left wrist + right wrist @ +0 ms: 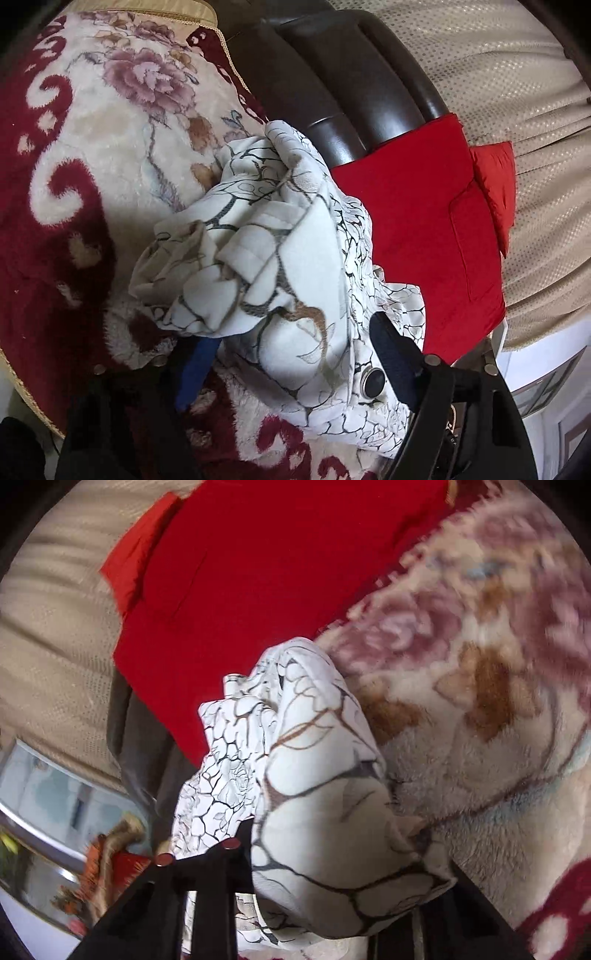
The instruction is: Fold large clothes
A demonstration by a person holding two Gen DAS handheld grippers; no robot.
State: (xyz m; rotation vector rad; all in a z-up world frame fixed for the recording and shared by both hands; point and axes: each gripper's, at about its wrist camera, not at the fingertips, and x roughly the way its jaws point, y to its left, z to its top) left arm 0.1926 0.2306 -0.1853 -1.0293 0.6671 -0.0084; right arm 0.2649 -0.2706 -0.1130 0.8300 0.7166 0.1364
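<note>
A white garment (280,258) printed with black and brown crackle lines lies bunched on the floral plush blanket (110,155). A dark round button (373,380) shows on its near edge. My left gripper (295,332) straddles the bunch. Its blue-padded left finger (195,373) is partly under the cloth, its right finger (395,362) rests against the cloth, and the jaws stand wide. In the blurred right wrist view the same garment (325,812) bulges up between the fingers of my right gripper (347,849), which is shut on a fold of it.
A flat red garment (424,240) (258,572) lies just beyond the white one, against the dark padded headboard (351,92). A beige curtain (498,92) (48,646) hangs behind. The blanket (480,720) spreads out beside the garment.
</note>
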